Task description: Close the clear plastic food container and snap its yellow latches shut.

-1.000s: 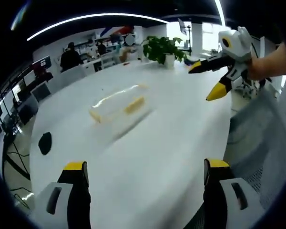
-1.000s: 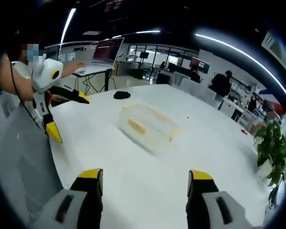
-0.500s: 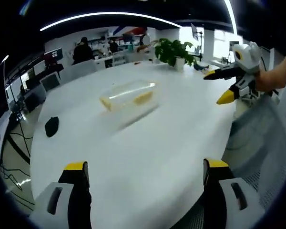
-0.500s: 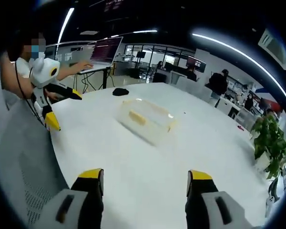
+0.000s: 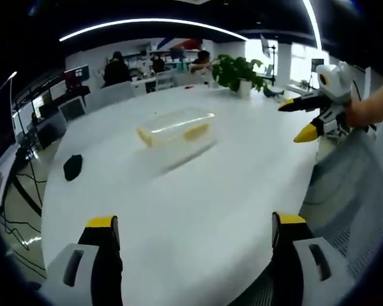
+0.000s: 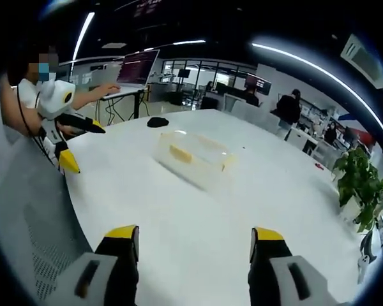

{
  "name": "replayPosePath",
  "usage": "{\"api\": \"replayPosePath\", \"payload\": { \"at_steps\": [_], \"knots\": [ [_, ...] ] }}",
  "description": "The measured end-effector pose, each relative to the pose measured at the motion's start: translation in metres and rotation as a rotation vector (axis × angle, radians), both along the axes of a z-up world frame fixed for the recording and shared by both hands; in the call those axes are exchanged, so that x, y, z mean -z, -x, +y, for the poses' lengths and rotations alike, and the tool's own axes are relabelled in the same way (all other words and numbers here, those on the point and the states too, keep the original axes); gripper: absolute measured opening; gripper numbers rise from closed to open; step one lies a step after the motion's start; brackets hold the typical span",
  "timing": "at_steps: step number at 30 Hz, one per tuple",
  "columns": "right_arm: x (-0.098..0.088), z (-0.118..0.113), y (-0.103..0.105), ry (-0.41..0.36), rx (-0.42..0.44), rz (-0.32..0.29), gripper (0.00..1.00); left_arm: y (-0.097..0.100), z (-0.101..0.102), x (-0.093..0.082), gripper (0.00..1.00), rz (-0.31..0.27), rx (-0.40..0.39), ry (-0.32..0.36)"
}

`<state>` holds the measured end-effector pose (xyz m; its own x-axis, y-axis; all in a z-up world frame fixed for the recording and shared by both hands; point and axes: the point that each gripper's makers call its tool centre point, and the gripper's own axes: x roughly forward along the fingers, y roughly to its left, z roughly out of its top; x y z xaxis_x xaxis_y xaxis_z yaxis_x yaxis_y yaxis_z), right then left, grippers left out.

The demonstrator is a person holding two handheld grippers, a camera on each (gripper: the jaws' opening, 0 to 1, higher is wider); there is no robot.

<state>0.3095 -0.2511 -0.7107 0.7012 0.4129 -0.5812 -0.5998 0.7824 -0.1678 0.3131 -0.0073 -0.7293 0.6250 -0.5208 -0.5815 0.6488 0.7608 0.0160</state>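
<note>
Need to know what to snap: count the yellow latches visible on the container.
2. On the container, one latch sits at its left end and one latch on the side facing the left gripper view. Others may be hidden.

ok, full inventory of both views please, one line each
Table: 1, white, under everything.
Container: 1, clear with yellow latches, mid-table, touched by neither claw.
Black object: 1, near the table edge.
Plant: 1, green in a white pot, far end of the table.
Laptop: 1, open, on a stand beyond the table.
People: several, at background desks.
Left claw: yellow tips, open, empty.
Right claw: yellow tips, open, empty.
</note>
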Motion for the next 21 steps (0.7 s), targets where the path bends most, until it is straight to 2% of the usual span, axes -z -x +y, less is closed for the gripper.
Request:
{"api": "replayPosePath", "payload": {
  "at_steps": [21],
  "knots": [
    [0.0020,0.0028,0.0029,-0.006,-0.009,0.011,0.71,0.0005,-0.0002,0.0012,0.97,-0.004,0.006,-0.005]
  ]
}}
